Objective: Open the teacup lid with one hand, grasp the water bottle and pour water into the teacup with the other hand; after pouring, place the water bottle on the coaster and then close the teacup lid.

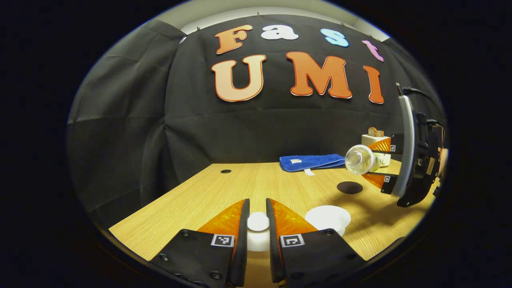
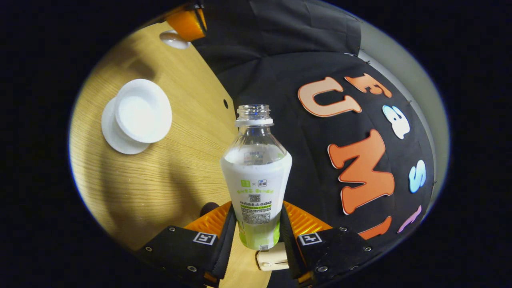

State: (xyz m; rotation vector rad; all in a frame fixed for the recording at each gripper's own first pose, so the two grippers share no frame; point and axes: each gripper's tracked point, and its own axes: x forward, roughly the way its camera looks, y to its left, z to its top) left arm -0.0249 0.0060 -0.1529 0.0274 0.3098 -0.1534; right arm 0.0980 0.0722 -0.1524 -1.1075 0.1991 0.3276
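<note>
Lid-lifting looks done: my left gripper [image 1: 258, 224] is clamped on the teacup lid [image 1: 258, 221] by its knob, held beside the open teacup [image 2: 143, 111]. My right gripper [image 2: 256, 232] is clamped on the uncapped water bottle [image 2: 256, 180], tipped sideways in the air. Pouring, parking it on the coaster [image 1: 349, 187] and recapping remain, I judge.

A staged recording booth: black cloth wall [image 1: 200, 132] draped behind a bare wooden table [image 1: 208, 200], pale room wall [image 1: 240, 10] above.
</note>
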